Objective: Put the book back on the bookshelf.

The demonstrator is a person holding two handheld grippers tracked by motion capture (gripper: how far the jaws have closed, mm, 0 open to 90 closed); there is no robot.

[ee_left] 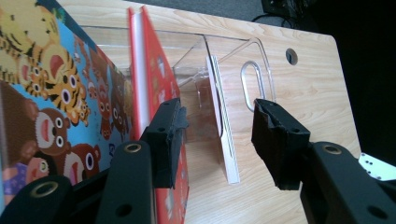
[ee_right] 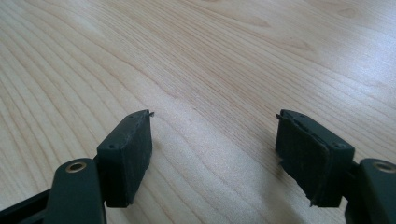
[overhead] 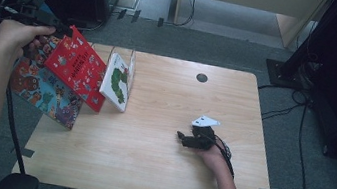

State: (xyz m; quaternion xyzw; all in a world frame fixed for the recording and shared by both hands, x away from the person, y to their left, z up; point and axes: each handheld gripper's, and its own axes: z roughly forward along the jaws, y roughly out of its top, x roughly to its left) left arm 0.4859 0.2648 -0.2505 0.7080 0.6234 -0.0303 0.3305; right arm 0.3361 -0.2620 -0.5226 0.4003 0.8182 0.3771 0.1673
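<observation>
Left gripper view: the left gripper [ee_left: 219, 140] has its jaws apart with nothing pressed between the pads; the red book [ee_left: 156, 93] stands on edge against the outer face of the near jaw, though whether that jaw actually touches the cover is hard to tell.
Left gripper, high view: the left gripper [overhead: 41, 17] is raised at the table's far left corner, just beside the red book's [overhead: 78, 67] top corner.
Book's long axis: the red book leans tilted, its spine running away from the jaws toward the clear acrylic holder [ee_left: 233, 60].
Direction from jaws: a white book [ee_left: 223, 126] stands upright in the holder, ahead of the gap between the jaws; the blue animal book [ee_left: 42, 102] lies on the red book's far side.
Right gripper: the right gripper [ee_right: 215, 154] has its jaws spread wide over bare table [ee_right: 210, 56], holding nothing.
Nearer hand: the left hand [overhead: 16, 34] is right by the books; the right gripper [overhead: 192, 139] rests well apart from them, mid-table.
Next move, a judgement: closing on the red book probably calls for shifting the left gripper sideways so the cover sits between the pads.
</observation>
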